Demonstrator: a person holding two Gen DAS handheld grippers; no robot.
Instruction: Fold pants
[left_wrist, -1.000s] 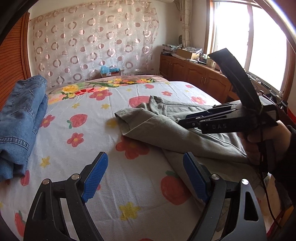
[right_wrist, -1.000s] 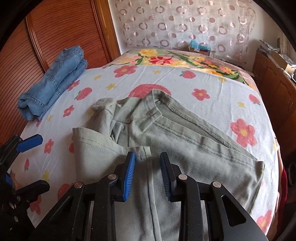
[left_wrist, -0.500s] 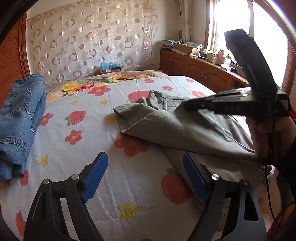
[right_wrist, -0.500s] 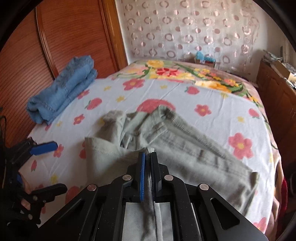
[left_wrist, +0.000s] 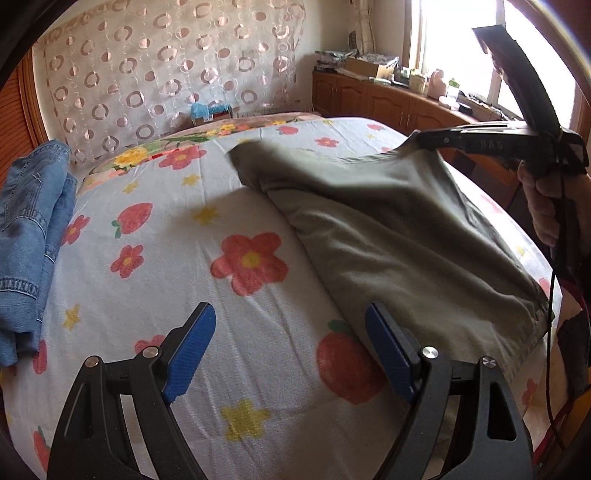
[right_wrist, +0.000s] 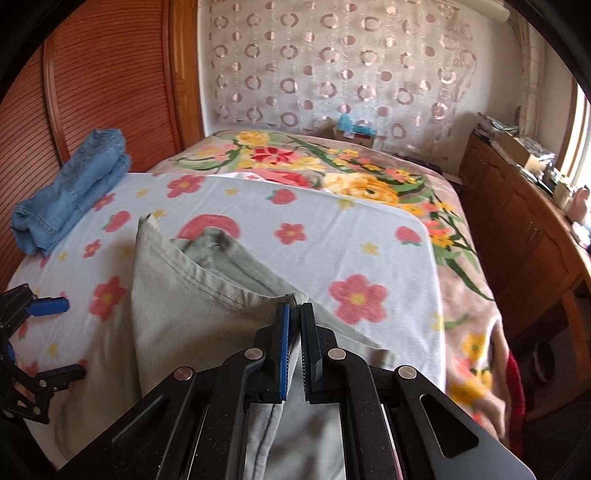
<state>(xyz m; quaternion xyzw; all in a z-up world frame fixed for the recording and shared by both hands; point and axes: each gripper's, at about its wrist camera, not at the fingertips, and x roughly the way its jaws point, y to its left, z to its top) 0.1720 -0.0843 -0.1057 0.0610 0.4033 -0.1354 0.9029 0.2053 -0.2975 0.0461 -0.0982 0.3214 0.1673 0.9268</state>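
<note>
While the right gripper pinches an edge of the green pants and holds it raised above the bed, the left gripper hangs open nearby; folding looks barely begun.

Daylight floods in from the window, blown out to white glare. Fisheye bending curves the edges, dark vignette in the corners — the lifted pants smear with motion blur.
</note>
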